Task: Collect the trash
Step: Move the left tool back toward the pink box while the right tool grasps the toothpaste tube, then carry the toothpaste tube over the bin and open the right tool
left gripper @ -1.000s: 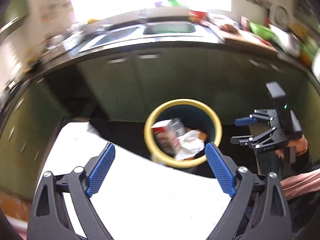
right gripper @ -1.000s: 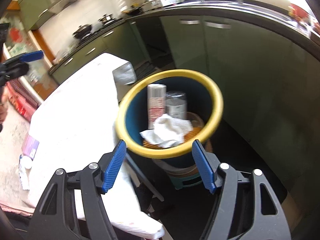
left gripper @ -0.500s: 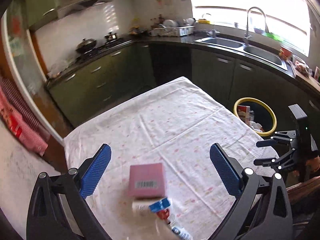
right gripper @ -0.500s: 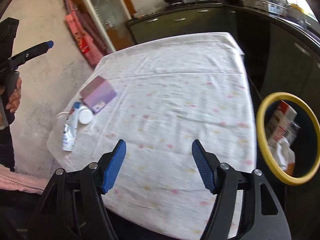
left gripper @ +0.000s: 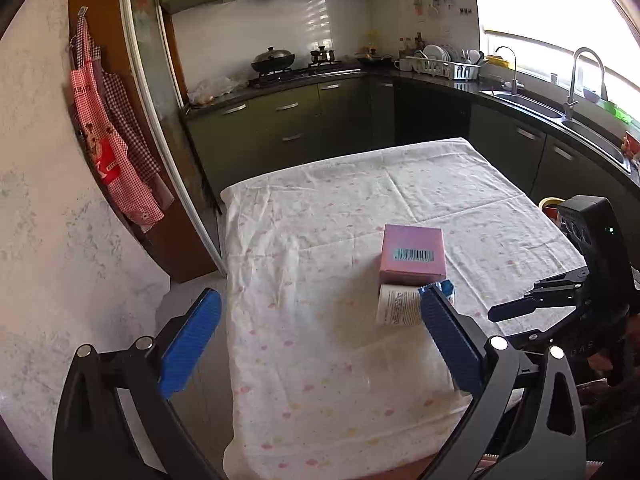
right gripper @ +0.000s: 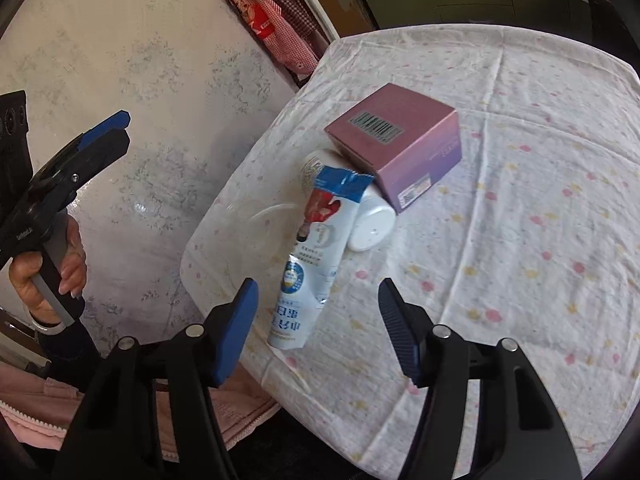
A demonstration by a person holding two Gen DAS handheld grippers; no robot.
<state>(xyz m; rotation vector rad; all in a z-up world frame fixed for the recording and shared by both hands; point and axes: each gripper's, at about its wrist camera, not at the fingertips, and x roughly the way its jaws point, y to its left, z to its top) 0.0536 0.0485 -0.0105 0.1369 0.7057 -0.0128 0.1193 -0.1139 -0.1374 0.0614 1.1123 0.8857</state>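
Observation:
A pink box (left gripper: 413,255) with a barcode lies on the cloth-covered table (left gripper: 320,240). A white bottle (left gripper: 396,310) lies on its side against the box. In the right wrist view the box (right gripper: 400,144) rests partly on the bottle (right gripper: 368,216), and a blue-and-white pouch (right gripper: 308,264) lies in front of them. My right gripper (right gripper: 316,316) is open and empty, hovering just above the pouch's near end. My left gripper (left gripper: 316,344) is open and empty over the table's left front part, also seen at the left of the right wrist view (right gripper: 92,148).
The yellow rim of the trash bin (left gripper: 550,203) peeks out past the table's far right edge. Green kitchen cabinets (left gripper: 292,120), a stove and a sink (left gripper: 536,104) line the walls. A checked apron (left gripper: 116,148) hangs on the left.
Both grippers have swung away from the trash bin to the table. The right gripper has come close over the pouch; the left has turned further left, so the bin is nearly out of view.

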